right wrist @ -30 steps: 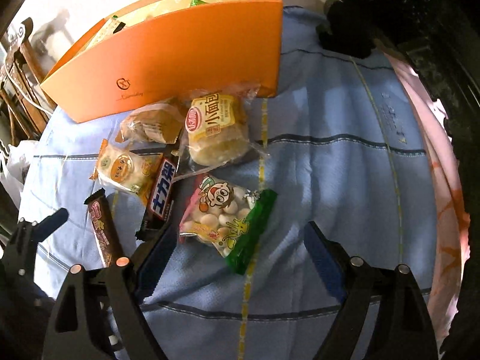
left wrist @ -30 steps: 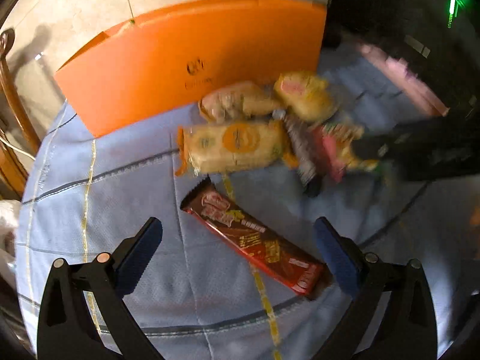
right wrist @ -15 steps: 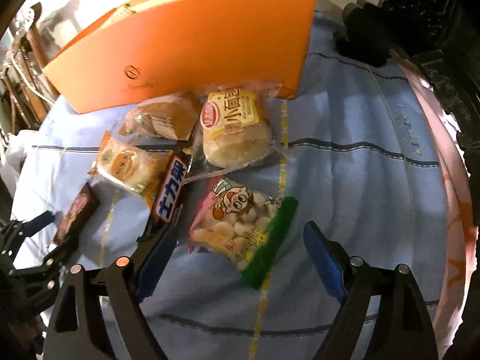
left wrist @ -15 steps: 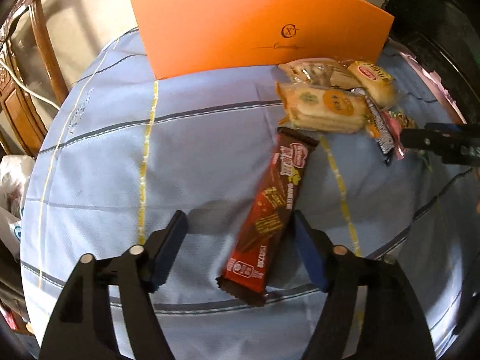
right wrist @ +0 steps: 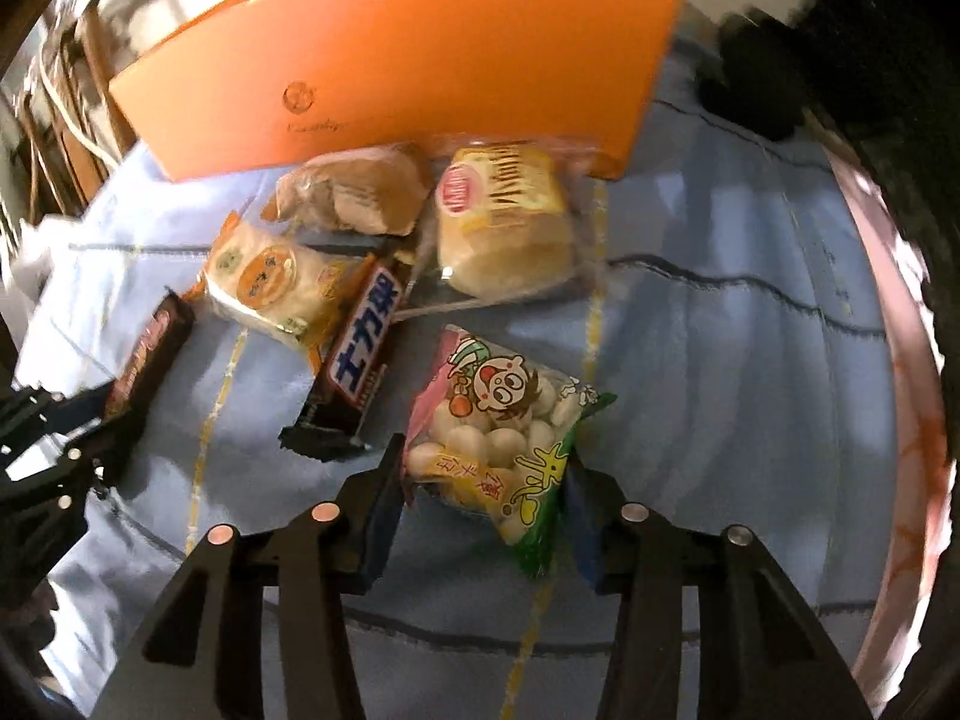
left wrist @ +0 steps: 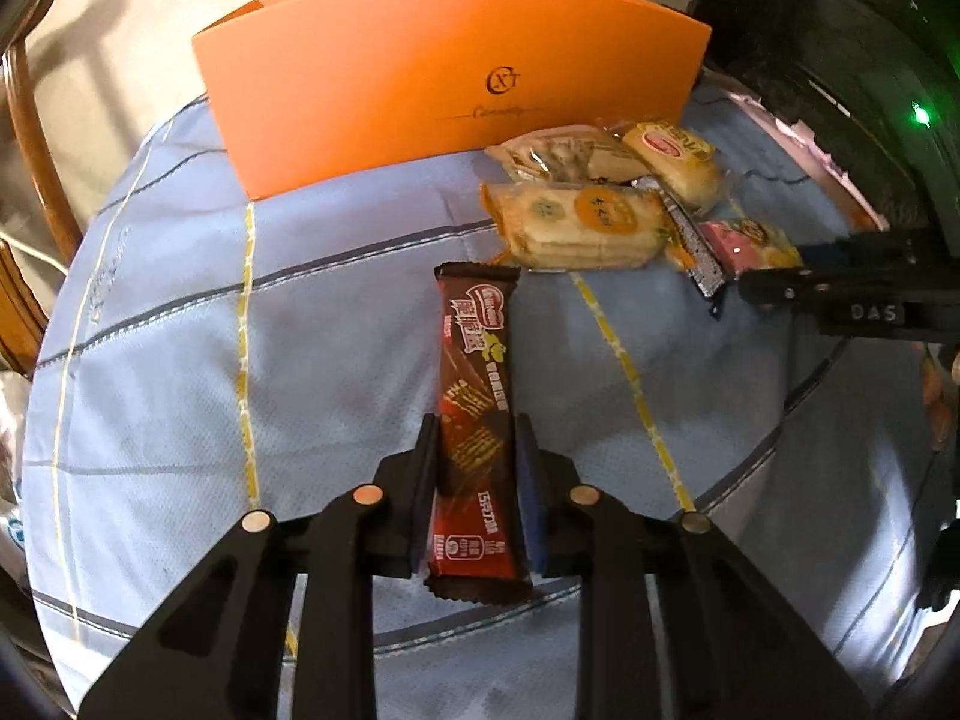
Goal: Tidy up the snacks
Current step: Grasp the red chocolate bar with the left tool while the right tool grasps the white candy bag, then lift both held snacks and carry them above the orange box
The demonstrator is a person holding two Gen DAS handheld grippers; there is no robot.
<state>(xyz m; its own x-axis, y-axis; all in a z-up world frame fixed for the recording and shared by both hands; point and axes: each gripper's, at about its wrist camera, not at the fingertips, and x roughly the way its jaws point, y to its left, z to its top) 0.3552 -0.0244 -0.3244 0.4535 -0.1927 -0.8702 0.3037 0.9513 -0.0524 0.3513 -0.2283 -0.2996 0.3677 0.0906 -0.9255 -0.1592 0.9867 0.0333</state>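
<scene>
Blue checked cloth (left wrist: 336, 324) covers the bench, with an orange box (left wrist: 444, 72) standing at its far side. The left claw (left wrist: 477, 480) is clamped on the near end of a brown wafer bar (left wrist: 474, 372), which lies flat on the cloth pointing toward the box. The right claw (right wrist: 483, 498) is closing around a candy bag (right wrist: 498, 426) with a cartoon face; the bag sits between its fingers, the left finger (right wrist: 384, 498) against its edge, though I cannot tell whether both pads press yet. Just beyond the bag lie a dark chocolate bar (right wrist: 360, 354), a cracker pack (right wrist: 270, 282), a bun (right wrist: 498, 222) and a brown pastry (right wrist: 354, 192), bunched together beside the box.
</scene>
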